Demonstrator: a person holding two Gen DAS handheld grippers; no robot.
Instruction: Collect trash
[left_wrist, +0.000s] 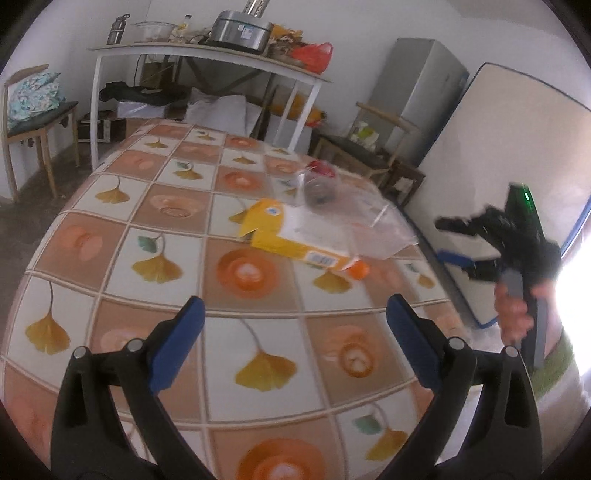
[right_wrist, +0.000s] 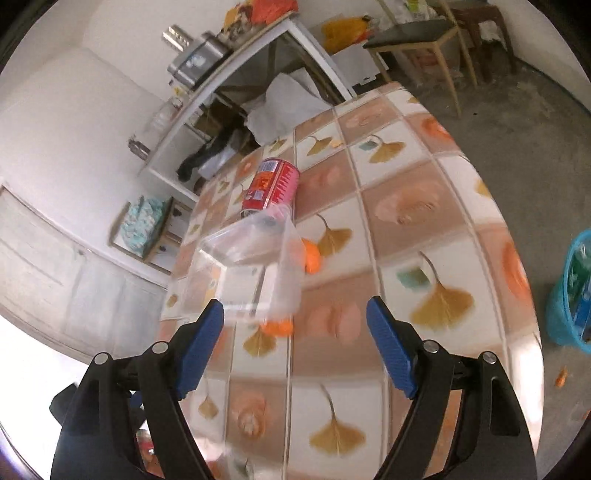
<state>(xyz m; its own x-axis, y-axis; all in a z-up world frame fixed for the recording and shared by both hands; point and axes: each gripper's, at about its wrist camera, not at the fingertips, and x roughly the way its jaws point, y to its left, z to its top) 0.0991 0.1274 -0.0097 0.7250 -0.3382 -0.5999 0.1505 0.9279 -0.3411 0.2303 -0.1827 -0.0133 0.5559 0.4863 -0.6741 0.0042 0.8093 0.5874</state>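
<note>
Left wrist view only: yellow flattened carton (left_wrist: 295, 236) lying on the tiled-pattern surface (left_wrist: 110, 236), partly under a clear plastic container (left_wrist: 369, 225); right gripper (left_wrist: 476, 247) seen from outside, off the surface's right edge, held in a hand (left_wrist: 513, 310), blurred. Also only here: grey refrigerator (left_wrist: 417, 92) and leaning mattress (left_wrist: 509, 177) at right.

Right wrist view only: label of the red can (right_wrist: 271, 186), lying on its side beyond the clear plastic container (right_wrist: 251, 273); blue bin (right_wrist: 570, 295) on the floor at the right edge, holding items too blurred to name. Carton not distinguishable here.

Both views: white side table (left_wrist: 207, 55) with a steel pot (left_wrist: 240, 31) on top.

Count of trash on the surface: one carton, one clear container, one can (left_wrist: 319, 181) (visible through the plastic in the left view), one orange cap-like piece (left_wrist: 359, 270) beside the carton's near end. In the right view, two orange patches (right_wrist: 312, 258) near the container, partly seen through the plastic; unclear whether one object or two.

Left gripper (left_wrist: 295, 343): jaws spread wide, nothing between them, above bare cloth short of the carton.

Right gripper (right_wrist: 295, 347): jaws apart, nothing pressed between the pads (right_wrist: 201, 354); container's near edge just beyond the fingertips, contact not determinable.
</note>
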